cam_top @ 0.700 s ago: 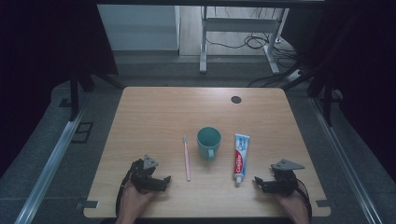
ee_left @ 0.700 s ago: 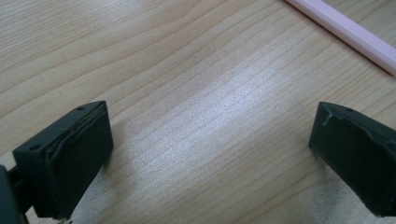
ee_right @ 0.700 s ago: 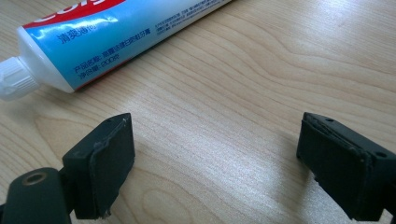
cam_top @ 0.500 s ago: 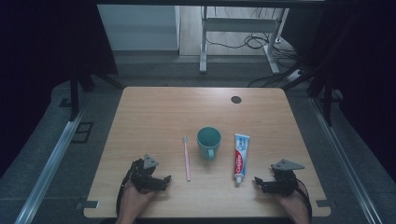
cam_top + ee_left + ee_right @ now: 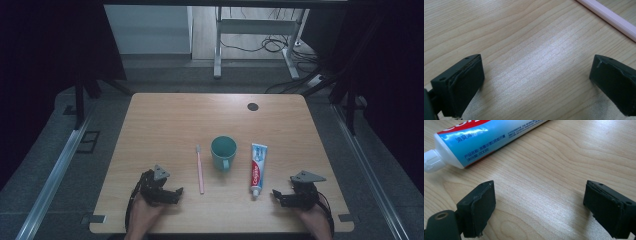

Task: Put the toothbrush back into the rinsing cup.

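Between both grippers' spread, empty fingers lie toothbrush [image 5: 200, 170], mug [image 5: 223, 152] and toothpaste tube [image 5: 258, 167].

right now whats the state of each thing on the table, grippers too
left gripper: open, nothing between the jaws, low over the table
right gripper: open, nothing between the jaws, beside the toothpaste cap
toothbrush: lying flat, untouched
cup: upright, handle toward the person; its inside is hard to see
toothpaste tube: lying flat, cap on, cap end toward the person
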Motion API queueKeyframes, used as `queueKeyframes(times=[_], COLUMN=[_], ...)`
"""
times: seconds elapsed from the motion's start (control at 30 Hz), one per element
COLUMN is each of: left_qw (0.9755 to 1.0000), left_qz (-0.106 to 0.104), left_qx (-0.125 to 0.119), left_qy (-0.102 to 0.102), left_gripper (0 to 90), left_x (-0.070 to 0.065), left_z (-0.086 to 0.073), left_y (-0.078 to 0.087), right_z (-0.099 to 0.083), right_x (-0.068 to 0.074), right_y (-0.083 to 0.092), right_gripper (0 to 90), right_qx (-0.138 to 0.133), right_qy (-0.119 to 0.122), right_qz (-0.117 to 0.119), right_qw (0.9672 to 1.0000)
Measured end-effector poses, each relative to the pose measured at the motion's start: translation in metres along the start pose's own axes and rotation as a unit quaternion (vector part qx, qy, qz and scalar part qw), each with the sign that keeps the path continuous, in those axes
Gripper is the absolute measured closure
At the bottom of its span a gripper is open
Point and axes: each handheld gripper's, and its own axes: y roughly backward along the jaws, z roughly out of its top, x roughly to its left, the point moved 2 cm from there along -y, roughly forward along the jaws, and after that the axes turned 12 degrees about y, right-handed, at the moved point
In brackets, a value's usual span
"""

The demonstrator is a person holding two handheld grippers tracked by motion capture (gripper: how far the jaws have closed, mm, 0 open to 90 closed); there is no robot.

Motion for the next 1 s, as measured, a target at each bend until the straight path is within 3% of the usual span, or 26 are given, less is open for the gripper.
queueKeyframes(times=[0.27,0.33,0.43,0.47,0.63,0.9,0.93,1.0], left_qw=[1.0,1.0,0.9999,1.0,0.9999,0.9996,0.9994,0.9993], left_qz=[-0.004,-0.005,-0.005,-0.005,0.005,-0.01,-0.016,-0.022], left_qx=[-0.001,-0.003,-0.005,-0.006,-0.008,-0.027,-0.03,-0.031], left_qy=[-0.006,-0.007,-0.007,-0.001,-0.011,-0.003,-0.001,-0.002], left_gripper=[2.4,4.3,14.5,14.5,17.9,37.8,45.5,51.0], left_x=[0.0,0.0,0.0,-0.001,-0.002,-0.001,-0.001,-0.002], left_z=[0.0,0.0,0.001,0.001,0.003,0.006,0.006,0.007], left_y=[0.001,0.002,0.004,0.004,0.006,0.014,0.016,0.017], right_z=[0.0,0.0,0.0,0.0,0.0,0.0,0.0,0.0], right_x=[0.0,0.0,0.0,0.0,0.0,0.0,0.0,0.0], right_y=[0.0,0.0,0.0,0.0,0.0,0.0,0.0,0.0], right_gripper=[10.3,10.3,10.3,10.3,10.3,10.3,10.3,10.3], right_qx=[0.0,0.0,0.0,0.0,0.0,0.0,0.0,0.0], right_qy=[0.0,0.0,0.0,0.0,-0.001,-0.001,0.0,0.0], right_qz=[0.0,0.0,0.0,0.0,0.0,0.0,0.0,0.0], right_qw=[1.0,1.0,1.0,1.0,1.0,1.0,1.0,1.0])
